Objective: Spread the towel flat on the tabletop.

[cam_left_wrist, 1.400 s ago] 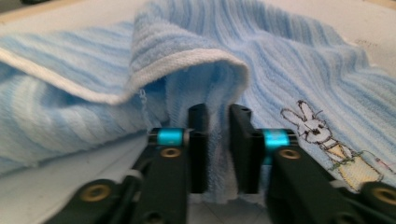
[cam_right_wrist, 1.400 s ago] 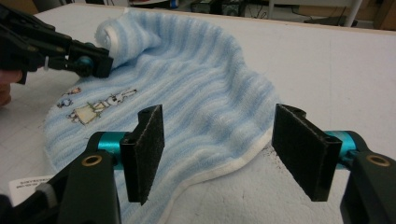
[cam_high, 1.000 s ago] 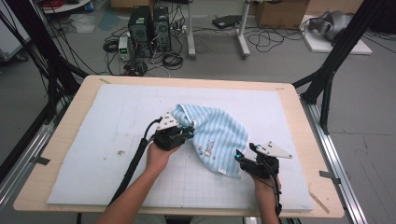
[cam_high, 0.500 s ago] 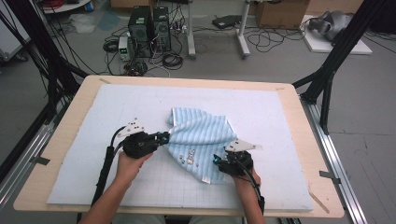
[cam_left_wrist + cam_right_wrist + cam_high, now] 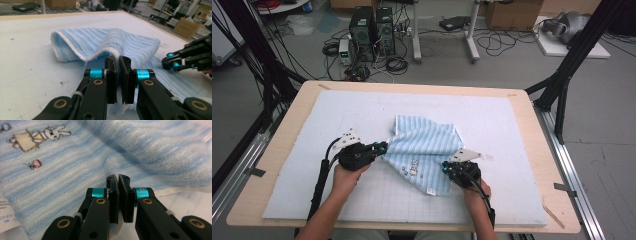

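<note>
a grey floor [image 5: 512, 65] strewn with cables surrounds the wooden tabletop [image 5: 277, 150] and its pale blue mat [image 5: 512, 140]. mid-mat lies the striped towel [image 5: 427, 145], its edges pinched by the left hand-held gripper [image 5: 382, 148] and right hand-held gripper [image 5: 445, 168].

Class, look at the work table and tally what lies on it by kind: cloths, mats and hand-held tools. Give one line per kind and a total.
Blue striped towel: 1
White mat covering the table: 1
Hand-held tools, each shut on the towel: 2, the left tool and the right tool
Total: 4
</note>
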